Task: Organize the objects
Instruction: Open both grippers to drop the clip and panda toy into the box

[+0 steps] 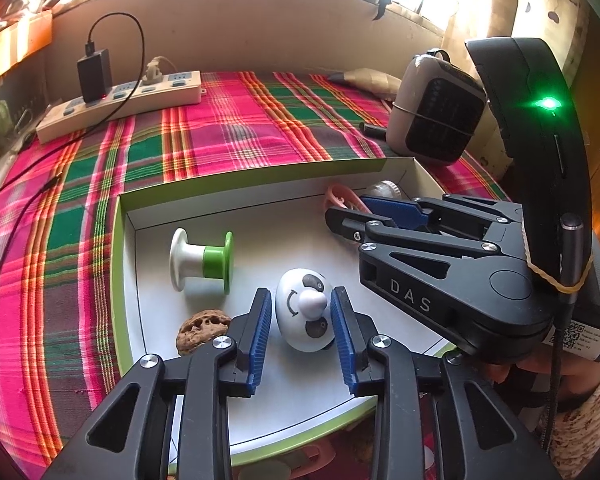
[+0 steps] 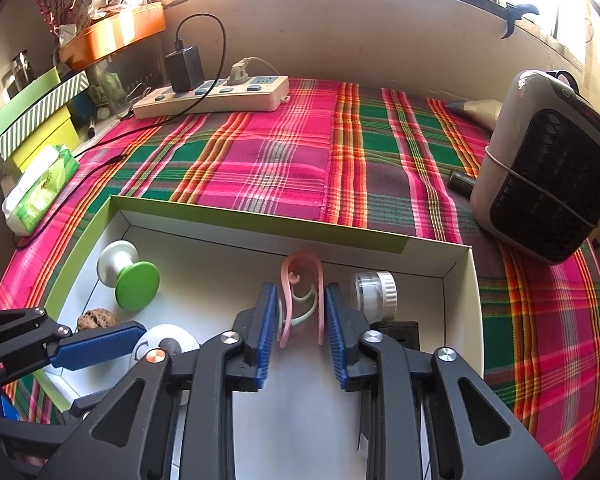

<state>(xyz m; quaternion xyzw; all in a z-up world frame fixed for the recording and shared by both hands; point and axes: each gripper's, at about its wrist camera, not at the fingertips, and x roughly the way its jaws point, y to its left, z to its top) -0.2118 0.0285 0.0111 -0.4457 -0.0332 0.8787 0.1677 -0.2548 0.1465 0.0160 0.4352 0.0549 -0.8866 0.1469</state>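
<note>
A shallow white box with a green rim (image 1: 118, 240) lies on a plaid cloth. My left gripper (image 1: 303, 334) stands open around a white panda-faced egg toy (image 1: 303, 312) that rests on the box floor; its blue pads flank the toy without pressing it. A walnut (image 1: 200, 330) and a white-and-green spool (image 1: 200, 260) lie to the left. My right gripper (image 2: 301, 322) is open around a pink clip (image 2: 300, 300) on the box floor, near the far wall. It shows from the side in the left wrist view (image 1: 351, 210). A clear jar with a white lid (image 2: 375, 294) lies just right of it.
A power strip (image 1: 120, 100) with a black charger and cable sits at the back left. A grey heater (image 2: 547, 168) stands at the right, beside the box. A tissue pack (image 2: 40, 188) and stacked boxes (image 2: 32, 120) crowd the left edge. A small black block (image 2: 399, 330) lies under the jar.
</note>
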